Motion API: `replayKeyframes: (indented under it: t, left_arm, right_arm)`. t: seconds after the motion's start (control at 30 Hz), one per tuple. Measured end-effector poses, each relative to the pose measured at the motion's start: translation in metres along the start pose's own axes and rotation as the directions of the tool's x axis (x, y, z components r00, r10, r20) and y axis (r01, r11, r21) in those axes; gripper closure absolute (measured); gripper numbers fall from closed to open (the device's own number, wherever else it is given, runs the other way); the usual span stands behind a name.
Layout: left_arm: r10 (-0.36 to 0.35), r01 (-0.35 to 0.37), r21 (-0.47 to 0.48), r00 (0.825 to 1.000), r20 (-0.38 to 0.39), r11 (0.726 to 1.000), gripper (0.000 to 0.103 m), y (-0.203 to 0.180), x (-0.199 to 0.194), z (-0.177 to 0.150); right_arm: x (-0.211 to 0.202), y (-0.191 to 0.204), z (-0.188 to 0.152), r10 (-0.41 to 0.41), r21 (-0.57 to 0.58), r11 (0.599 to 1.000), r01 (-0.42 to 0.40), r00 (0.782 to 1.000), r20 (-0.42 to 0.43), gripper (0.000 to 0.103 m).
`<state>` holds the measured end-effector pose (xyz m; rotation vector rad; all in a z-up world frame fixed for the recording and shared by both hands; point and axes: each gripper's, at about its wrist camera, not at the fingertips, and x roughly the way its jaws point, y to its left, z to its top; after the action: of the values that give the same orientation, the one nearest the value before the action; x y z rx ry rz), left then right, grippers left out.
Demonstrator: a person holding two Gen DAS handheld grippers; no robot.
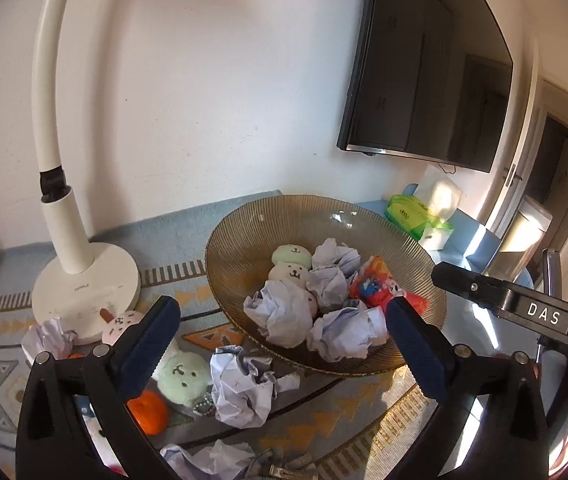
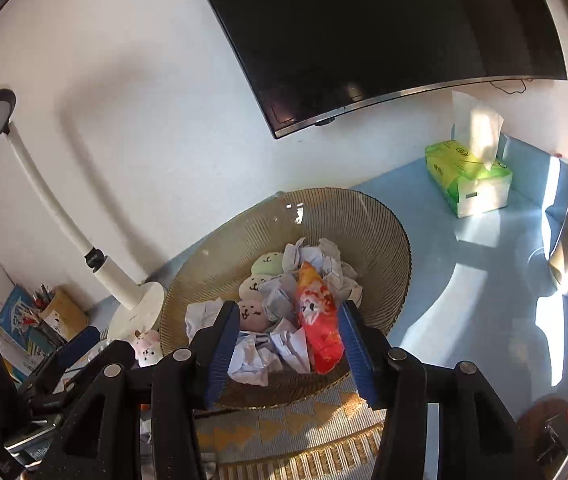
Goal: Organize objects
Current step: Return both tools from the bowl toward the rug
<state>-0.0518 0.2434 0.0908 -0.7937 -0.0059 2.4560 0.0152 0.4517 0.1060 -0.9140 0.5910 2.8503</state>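
Note:
A ribbed amber glass bowl (image 1: 243,232) (image 2: 368,216) holds crumpled paper balls (image 1: 279,316), small plush faces (image 1: 290,256) (image 2: 253,314) and a red-orange plush toy (image 1: 376,284) (image 2: 320,316). My left gripper (image 1: 279,344) is open above the mat in front of the bowl, with a loose paper ball (image 1: 241,388), a green plush (image 1: 181,374) and an orange ball (image 1: 147,412) below it. My right gripper (image 2: 284,354) is open over the bowl's near rim, empty, its fingers either side of the paper and the red-orange toy.
A white desk lamp (image 1: 83,280) (image 2: 131,304) stands left of the bowl, a pink plush (image 1: 117,324) (image 2: 147,346) at its base. A green tissue pack (image 1: 416,212) (image 2: 464,176) lies back right. A TV (image 1: 424,80) hangs on the wall. More crumpled paper (image 1: 207,460) lies near.

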Motion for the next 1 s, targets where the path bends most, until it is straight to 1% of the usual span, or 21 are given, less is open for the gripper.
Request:
replayKeyframes:
  t: [0.07,0.17,0.2,0.23,0.3,0.37,0.4,0.43,0.47,0.53,0.63,0.7,0.77,0.83,0.87,0.9,0.97,1.0]
  left_arm:
    - [0.014,-0.014,-0.013,1.0,0.015,1.0,0.001,0.009,-0.022,-0.004]
    - [0.045,-0.042,-0.038,0.997,0.068,0.998,0.001,0.028,-0.068,-0.014]
    - [0.062,-0.058,-0.049,0.994,0.087,0.997,0.001,0.035,-0.084,-0.017]
    - [0.082,-0.076,-0.066,0.991,0.105,0.995,0.001,0.043,-0.101,-0.019]
    - [0.124,-0.11,-0.107,0.983,0.133,0.988,0.001,0.06,-0.132,-0.027]
    - [0.152,-0.13,-0.151,0.978,0.145,0.98,0.001,0.077,-0.159,-0.038]
    - [0.169,-0.144,-0.167,0.974,0.151,0.975,0.001,0.085,-0.169,-0.046]
    - [0.2,-0.173,-0.176,0.968,0.154,0.969,0.001,0.092,-0.176,-0.055]
    - [0.238,-0.211,-0.179,0.96,0.148,0.961,0.001,0.098,-0.18,-0.066]
    - [0.288,-0.266,-0.176,0.951,0.111,0.948,0.001,0.111,-0.179,-0.087]
    - [0.325,-0.31,-0.177,0.944,0.063,0.934,0.001,0.128,-0.169,-0.114]
    - [0.326,-0.313,-0.193,0.945,0.037,0.93,0.001,0.138,-0.161,-0.125]
    - [0.313,-0.302,-0.218,0.949,0.019,0.928,0.001,0.145,-0.157,-0.134]
    - [0.305,-0.294,-0.24,0.952,0.007,0.925,0.001,0.151,-0.152,-0.141]
    - [0.305,-0.299,-0.25,0.952,-0.016,0.921,0.001,0.153,-0.148,-0.143]
    - [0.296,-0.293,-0.257,0.955,-0.029,0.921,0.001,0.154,-0.147,-0.143]
    - [0.297,-0.291,-0.28,0.954,-0.022,0.915,0.001,0.157,-0.149,-0.145]
    - [0.297,-0.292,-0.291,0.954,-0.029,0.911,0.001,0.16,-0.148,-0.146]
  right_arm:
    - [-0.014,0.016,-0.01,0.027,-0.051,0.998,-0.026,1.0,0.008,0.053]
    - [-0.038,0.047,-0.023,0.079,-0.126,0.989,-0.075,0.997,0.024,0.053]
    - [-0.046,0.059,-0.027,0.098,-0.151,0.984,-0.092,0.995,0.033,0.05]
    - [-0.053,0.07,-0.031,0.117,-0.177,0.978,-0.107,0.992,0.044,0.044]
    - [-0.065,0.091,-0.043,0.149,-0.221,0.967,-0.128,0.986,0.077,0.039]
    - [-0.071,0.108,-0.059,0.176,-0.26,0.955,-0.145,0.979,0.102,0.039]
    - [-0.07,0.114,-0.069,0.179,-0.27,0.952,-0.144,0.978,0.111,0.039]
    - [-0.067,0.118,-0.079,0.172,-0.276,0.952,-0.133,0.978,0.121,0.039]
    - [-0.063,0.121,-0.088,0.159,-0.283,0.952,-0.117,0.979,0.129,0.038]
    - [-0.049,0.123,-0.106,0.122,-0.294,0.952,-0.083,0.985,0.118,0.037]
    - [-0.029,0.119,-0.123,0.115,-0.284,0.954,-0.09,0.991,0.071,0.037]
    - [-0.02,0.113,-0.128,0.109,-0.274,0.958,-0.09,0.993,0.052,0.037]
    - [-0.012,0.107,-0.131,0.099,-0.262,0.961,-0.086,0.994,0.038,0.037]
    - [-0.002,0.101,-0.135,0.078,-0.245,0.967,-0.072,0.997,0.017,0.037]
    - [0.003,0.099,-0.135,0.068,-0.231,0.971,-0.067,0.998,-0.003,0.037]
    - [0.004,0.098,-0.134,0.067,-0.22,0.973,-0.066,0.998,-0.004,0.037]
    - [0.005,0.096,-0.135,0.036,-0.209,0.977,-0.034,0.999,0.006,0.031]
    - [0.005,0.096,-0.135,0.021,-0.206,0.978,-0.02,1.0,0.007,0.02]
